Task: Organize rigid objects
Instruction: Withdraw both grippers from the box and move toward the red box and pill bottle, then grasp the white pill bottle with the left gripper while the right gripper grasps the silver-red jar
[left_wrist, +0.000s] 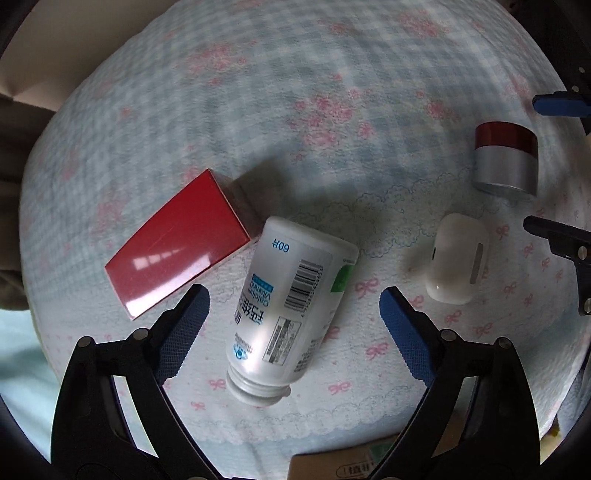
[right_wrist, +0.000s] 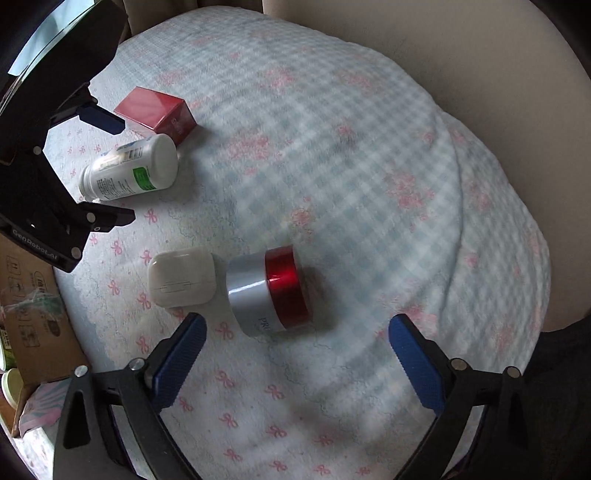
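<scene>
The left gripper (left_wrist: 293, 306) hangs with its blue-padded jaws spread wide, empty, on either side of a white plastic pill bottle with a printed label (left_wrist: 291, 302) that lies on its side on a pale blue checked blanket with pink bows (left_wrist: 332, 92), its base touching or nearly touching a corner of a glossy red rectangular box (left_wrist: 177, 240). The right gripper (right_wrist: 295, 354) is likewise spread and empty, poised just short of a short round jar with a silver body and shiny red lid (right_wrist: 267, 291), also tipped on its side, which rests against a white rounded earbud case (right_wrist: 181, 278). The likely trouble is rolling: both bottle and jar are smooth cylinders lying on soft, uneven cloth, so a pad that meets one off-centre could push it away, and the jar, if nudged, would probably shove the case along with it. The bottle's neck appears uncapped, though its mouth faces away from clear view, so whether anything is inside cannot be told. A cardboard carton (right_wrist: 33, 332) at the blanket's edge is cut off, its contents unreadable, and the jar's lettering is only partly visible.
</scene>
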